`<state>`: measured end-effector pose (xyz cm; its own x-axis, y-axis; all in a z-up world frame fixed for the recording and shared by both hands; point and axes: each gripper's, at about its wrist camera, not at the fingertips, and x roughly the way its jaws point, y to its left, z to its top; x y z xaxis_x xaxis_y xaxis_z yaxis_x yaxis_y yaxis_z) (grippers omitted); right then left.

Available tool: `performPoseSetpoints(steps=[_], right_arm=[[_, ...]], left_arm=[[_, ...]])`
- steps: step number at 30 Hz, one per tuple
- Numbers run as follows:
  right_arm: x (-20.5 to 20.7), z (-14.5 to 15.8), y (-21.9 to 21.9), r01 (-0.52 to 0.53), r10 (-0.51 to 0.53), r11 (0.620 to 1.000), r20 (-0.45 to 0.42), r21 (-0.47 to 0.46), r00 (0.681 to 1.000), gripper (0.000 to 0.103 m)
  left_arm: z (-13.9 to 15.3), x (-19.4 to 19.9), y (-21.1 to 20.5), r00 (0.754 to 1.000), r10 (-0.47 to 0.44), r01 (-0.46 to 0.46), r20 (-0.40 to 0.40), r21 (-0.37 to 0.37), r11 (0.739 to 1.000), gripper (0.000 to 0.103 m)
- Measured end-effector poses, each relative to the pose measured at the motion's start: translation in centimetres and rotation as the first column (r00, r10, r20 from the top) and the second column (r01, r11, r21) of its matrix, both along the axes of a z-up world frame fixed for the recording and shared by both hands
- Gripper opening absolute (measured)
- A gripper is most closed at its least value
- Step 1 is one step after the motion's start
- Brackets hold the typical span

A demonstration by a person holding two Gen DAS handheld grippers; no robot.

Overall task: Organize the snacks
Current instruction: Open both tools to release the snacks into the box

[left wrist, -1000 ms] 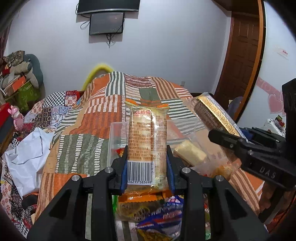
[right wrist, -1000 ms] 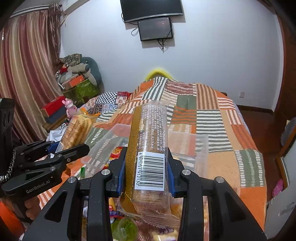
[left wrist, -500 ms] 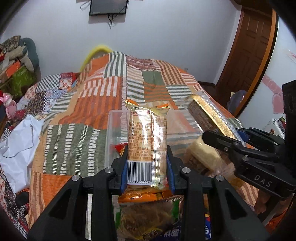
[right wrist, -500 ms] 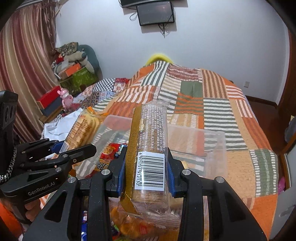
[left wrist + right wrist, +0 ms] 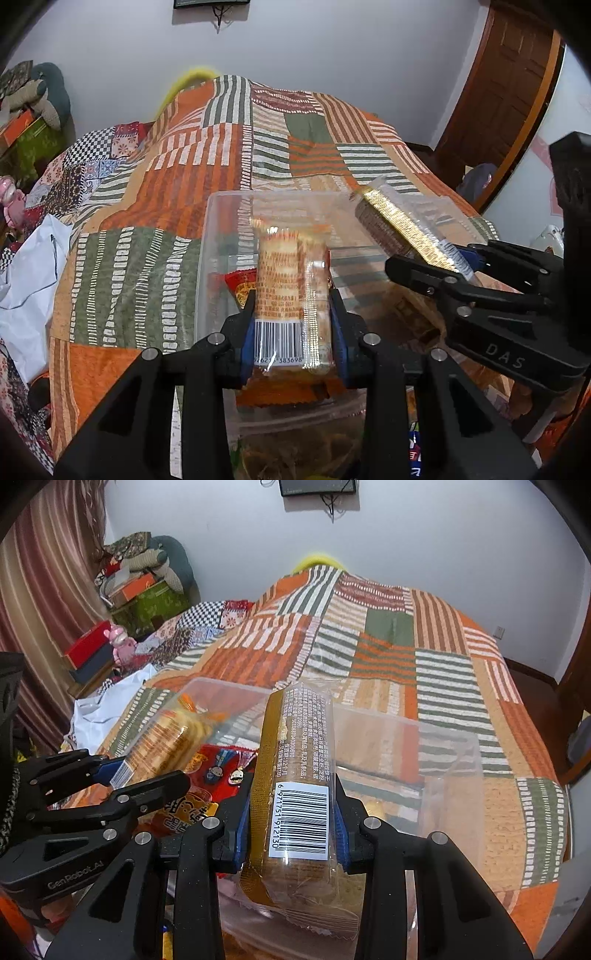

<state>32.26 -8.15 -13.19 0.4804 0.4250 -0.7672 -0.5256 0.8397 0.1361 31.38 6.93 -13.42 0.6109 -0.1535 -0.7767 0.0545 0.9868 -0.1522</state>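
My left gripper [image 5: 293, 332] is shut on an orange cracker pack [image 5: 291, 280] with a barcode, held over a clear plastic bin [image 5: 221, 206] on the bed. My right gripper [image 5: 295, 823] is shut on a gold-edged biscuit pack [image 5: 299, 746], also over the bin [image 5: 443, 738]. The right gripper's pack shows at the right of the left wrist view [image 5: 399, 218]. The left gripper's pack shows at the left of the right wrist view [image 5: 166, 738]. A red snack bag [image 5: 218, 760] lies in the bin.
A patchwork quilt [image 5: 207, 147] covers the bed. White cloth [image 5: 26, 266] lies at the left edge. Boxes and clutter [image 5: 140, 590] stand by the curtain. A wooden door [image 5: 506, 92] is at the right. More snack bags [image 5: 295, 450] lie below the grippers.
Both grippers have tilted down and moved forward over the clear bin, each still holding its pack. The bin now fills more of both views.
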Motion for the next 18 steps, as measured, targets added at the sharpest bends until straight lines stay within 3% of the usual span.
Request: performPoseSetpoints(steps=[8, 10, 18], right_arm=[[-0.4, 0.1, 0.3, -0.008, 0.008, 1.000, 0.004, -0.011, 1.000, 0.038], [-0.5, 0.6, 0.0, -0.007, 0.007, 1.000, 0.005, 0.004, 1.000, 0.039], [-2.1, 2.7, -1.4, 0.000, -0.002, 1.000, 0.055, 0.025, 0.998, 0.040]], left_arm=[[-0.1, -0.2, 0.6, 1.000, 0.019, -0.019, -0.005, -0.004, 1.000, 0.037], [0.2, -0.5, 0.8, 1.000, 0.021, -0.021, 0.003, -0.018, 1.000, 0.044], [2.6, -2.8, 0.7, 0.999, 0.020, -0.019, 0.048, -0.017, 1.000, 0.047]])
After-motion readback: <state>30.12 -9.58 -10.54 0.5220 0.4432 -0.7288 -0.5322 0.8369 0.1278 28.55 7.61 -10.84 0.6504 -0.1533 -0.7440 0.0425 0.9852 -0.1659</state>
